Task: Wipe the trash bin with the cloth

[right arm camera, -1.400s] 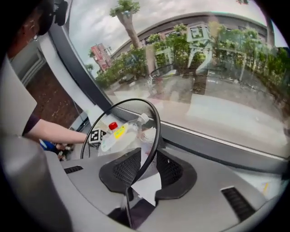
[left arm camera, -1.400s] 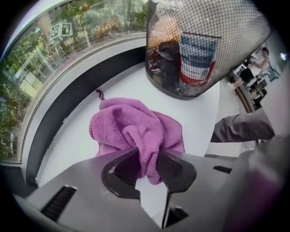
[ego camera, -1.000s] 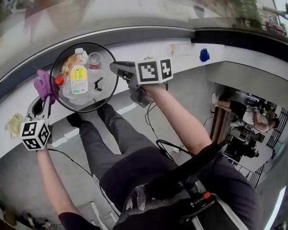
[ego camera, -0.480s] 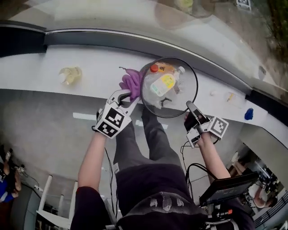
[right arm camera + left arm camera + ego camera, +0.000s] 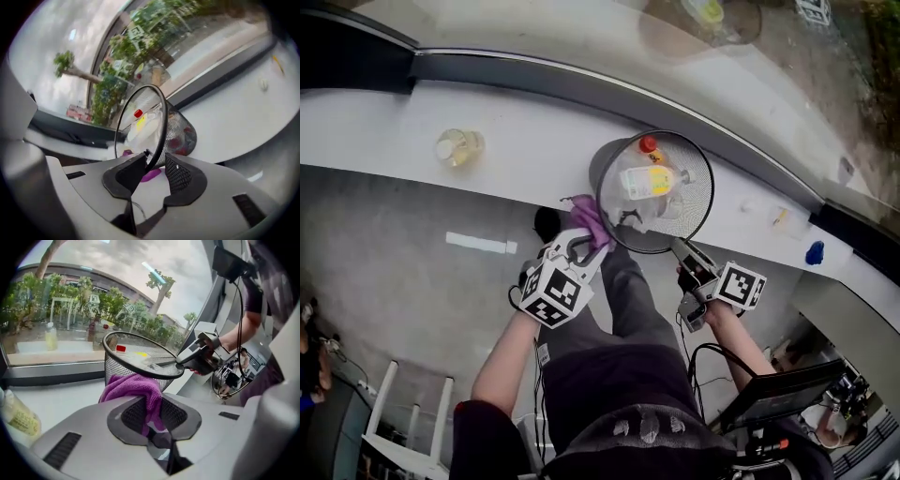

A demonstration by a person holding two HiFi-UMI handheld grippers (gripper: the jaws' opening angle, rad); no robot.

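On the white ledge (image 5: 384,127) under the window, a pale bottle (image 5: 456,147) is seen at 10 o'clock in the head view, well apart from everything else.

Below the centre, at 7 o'clock, the left gripper (image 5: 581,246) is held out with its marker cube towards the camera. In the left gripper view, the left gripper (image 5: 149,401) is closed on the purple cloth (image 5: 133,385): a fold is pinched between the pads and the rest bunches above them. In the head view the cloth (image 5: 586,220) lies against the outer wall of the bin (image 5: 701,202), at the bin's 8 o'clock.

The bin is a black mesh basket at 1 o'clock from the centre, at the front edge of the ledge, with its mouth turned to the camera. A labelled bottle (image 5: 652,180), a red cap (image 5: 648,143) and clear plastic are seen inside it.

At the bin's 5 o'clock the right gripper (image 5: 686,256) is placed at the rim. In the right gripper view, the right gripper (image 5: 157,166) has its jaws apart, and they have just been opening. The wire rim of the bin (image 5: 162,112) passes between them, close to the left jaw, with a gap to the other pad, so it is not clamped. A bit of the cloth (image 5: 151,175) is seen below the rim.

At 3 o'clock a small blue object (image 5: 814,251) lies on the ledge.
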